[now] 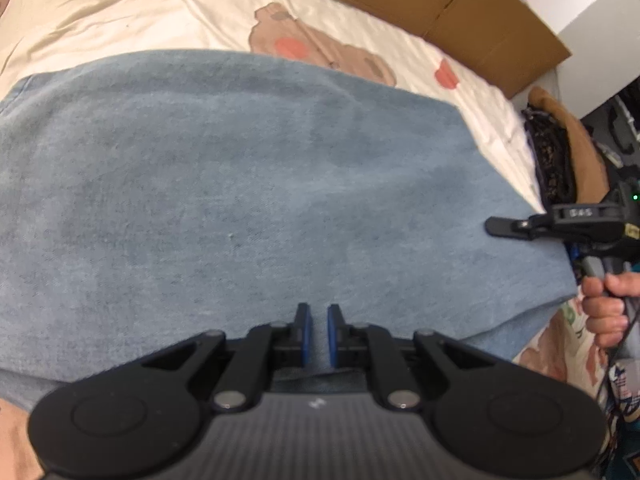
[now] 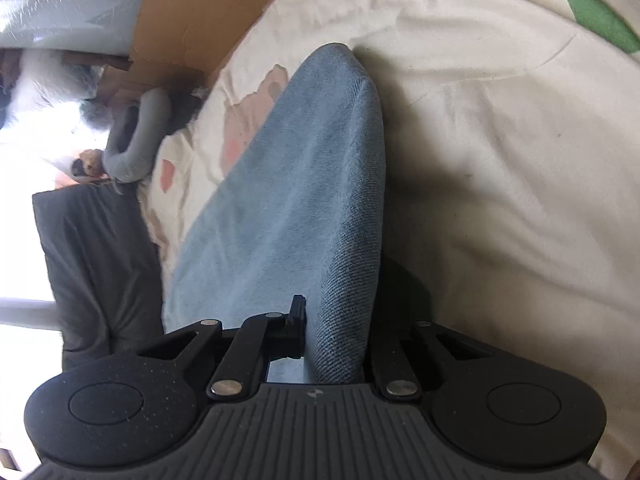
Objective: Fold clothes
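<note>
Matt blue denim garment (image 1: 248, 184) (twill-woven)

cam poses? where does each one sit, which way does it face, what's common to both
Left wrist: on the left gripper, facing steeply down over the blue cloth on the sheet; own fingers pinch its near edge; right gripper and a hand at frame right.
Right wrist: on the right gripper, rolled, looking along a raised cloth fold; one finger shows.
Shared: cloth, sheet, cardboard.
</note>
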The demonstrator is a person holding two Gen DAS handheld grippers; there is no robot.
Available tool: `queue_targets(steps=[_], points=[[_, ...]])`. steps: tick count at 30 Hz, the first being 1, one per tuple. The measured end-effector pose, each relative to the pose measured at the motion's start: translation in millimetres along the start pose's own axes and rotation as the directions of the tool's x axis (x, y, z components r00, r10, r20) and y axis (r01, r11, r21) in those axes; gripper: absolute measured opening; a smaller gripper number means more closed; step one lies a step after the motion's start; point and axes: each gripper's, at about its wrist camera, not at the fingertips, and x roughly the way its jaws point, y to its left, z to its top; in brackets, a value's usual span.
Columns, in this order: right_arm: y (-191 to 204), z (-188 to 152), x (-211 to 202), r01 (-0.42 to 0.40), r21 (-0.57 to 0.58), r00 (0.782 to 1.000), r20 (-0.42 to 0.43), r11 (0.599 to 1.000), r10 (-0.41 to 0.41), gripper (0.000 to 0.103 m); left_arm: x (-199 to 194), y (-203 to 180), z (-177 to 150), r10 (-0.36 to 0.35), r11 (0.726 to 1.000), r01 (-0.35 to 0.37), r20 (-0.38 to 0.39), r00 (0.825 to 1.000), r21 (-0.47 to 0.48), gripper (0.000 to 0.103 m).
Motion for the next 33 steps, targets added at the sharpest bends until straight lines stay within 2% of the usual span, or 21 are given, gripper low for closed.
queue_targets(steps=[4, 13, 17, 22, 29, 33], points=[[15.6, -1.7, -14.2, 0.005, 0.003, 0.999, 0.051, 1.000, -0.005, 0.006, -5.3, -3.5, -2.1, -0.011, 1.000, 0.011, 0.023, 1.000, 0.013, 0.008], [51.4, 12.0, -47.4, -0.021, -0.002, 0.995, 0.098, 1.000, 0.021, 0.006, -21.3, -8.0, -3.5, -0.081, 0.994, 0.086, 0.084, 0.993, -0.060, 0.008], [61.3, 15.2, -60.0, 0.009, -0.008, 0.995, 0.101, 1.000, -0.008, 0.006, -23.1, -9.0, -8.4, -0.105, 0.993, 0.109, 0.081, 0.991, -0.049, 0.008], [77.7, 15.5, -63.6, 0.069, -0.059, 0.996, 0.063, 0.996, -0.065, 0.006, -11.3, -3.9, -19.2, -0.128, 0.989, 0.131, 0.041, 0.991, -0.075, 0.008], [112.1, 12.6, -54.0, 0.105, -0.155, 0.994, -0.015, 0.982, -0.109, 0.006, 6.0, 0.0, -34.1, -0.083, 0.992, 0.083, 0.005, 0.997, -0.093, 0.005], [134.1, 9.4, -48.3, 0.139, -0.232, 0.987, -0.053, 0.963, -0.155, 0.006, 11.8, 1.5, -37.9, -0.079, 0.993, 0.078, -0.008, 0.997, -0.093, 0.002]])
